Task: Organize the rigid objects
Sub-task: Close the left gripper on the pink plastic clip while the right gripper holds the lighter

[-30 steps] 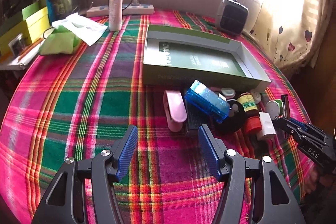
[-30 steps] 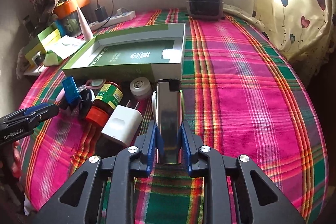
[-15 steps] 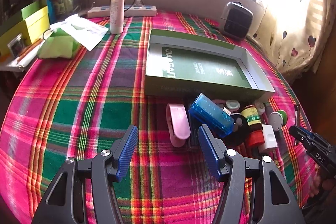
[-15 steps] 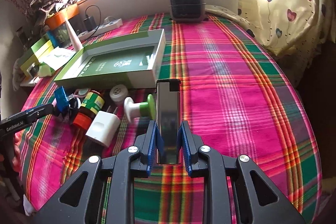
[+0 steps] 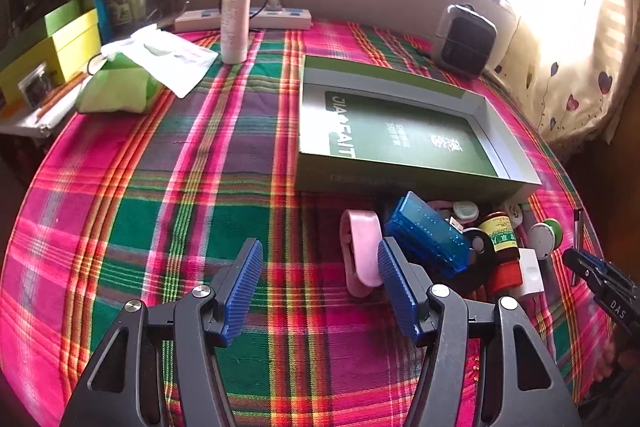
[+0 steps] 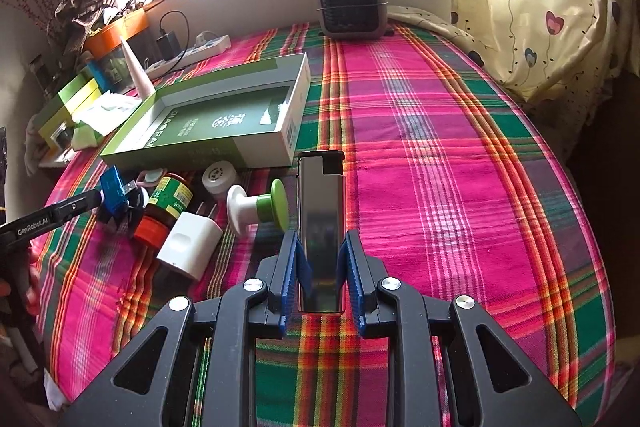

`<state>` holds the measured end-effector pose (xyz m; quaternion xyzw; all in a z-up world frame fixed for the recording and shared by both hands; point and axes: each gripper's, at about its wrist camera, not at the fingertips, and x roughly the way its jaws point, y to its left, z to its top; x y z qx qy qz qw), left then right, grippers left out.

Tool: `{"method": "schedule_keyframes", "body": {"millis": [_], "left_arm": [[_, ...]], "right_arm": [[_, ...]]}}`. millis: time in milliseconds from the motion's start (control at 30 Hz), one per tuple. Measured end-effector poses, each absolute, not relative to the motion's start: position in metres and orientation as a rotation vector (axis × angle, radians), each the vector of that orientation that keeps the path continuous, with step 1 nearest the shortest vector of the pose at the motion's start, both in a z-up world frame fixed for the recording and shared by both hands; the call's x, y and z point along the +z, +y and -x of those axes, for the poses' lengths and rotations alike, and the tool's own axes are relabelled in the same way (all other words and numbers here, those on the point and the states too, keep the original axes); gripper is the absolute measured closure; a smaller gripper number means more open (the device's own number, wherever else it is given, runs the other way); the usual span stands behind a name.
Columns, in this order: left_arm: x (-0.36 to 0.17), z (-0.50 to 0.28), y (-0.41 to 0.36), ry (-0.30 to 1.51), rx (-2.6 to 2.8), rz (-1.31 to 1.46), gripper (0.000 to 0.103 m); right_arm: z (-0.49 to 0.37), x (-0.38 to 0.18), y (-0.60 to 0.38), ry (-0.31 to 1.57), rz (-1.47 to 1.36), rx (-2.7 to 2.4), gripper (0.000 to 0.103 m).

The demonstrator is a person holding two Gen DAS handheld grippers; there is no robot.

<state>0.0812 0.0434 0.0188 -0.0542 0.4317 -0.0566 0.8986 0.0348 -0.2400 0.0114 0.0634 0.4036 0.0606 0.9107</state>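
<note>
- The right gripper (image 6: 321, 269) clamps a silver lighter (image 6: 321, 223) upright between its pads, lifted clear of the plaid tablecloth (image 6: 440, 147).
- The left gripper (image 5: 320, 291) hangs wide open and empty above the clutter near a blue case (image 5: 428, 237).
- The step looks like carrying; the next move likely calls for lowering the lighter into the empty green box (image 6: 192, 149) just beyond.

Both tongs angled downward over the bench; one empty, one clamped.

Left tongs (image 5: 320, 291): blue ribbed pads (image 5: 242, 291) stand wide apart with nothing between them. Right tongs (image 6: 321, 263): pads pressed against both sides of a silver lighter (image 6: 321, 223), held upright along the fingers. A hand (image 6: 28, 287) shows at the left tongs' grip.
</note>
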Motion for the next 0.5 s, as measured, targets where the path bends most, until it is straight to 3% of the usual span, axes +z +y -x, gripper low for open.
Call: {"method": "schedule_keyframes", "body": {"millis": [500], "left_arm": [[0.0190,-0.0885,0.0331,0.894,-0.146,0.086,0.044]], "right_arm": [[-0.0381,0.0088,-0.2393,0.840,-0.135,0.125,0.079]]}}
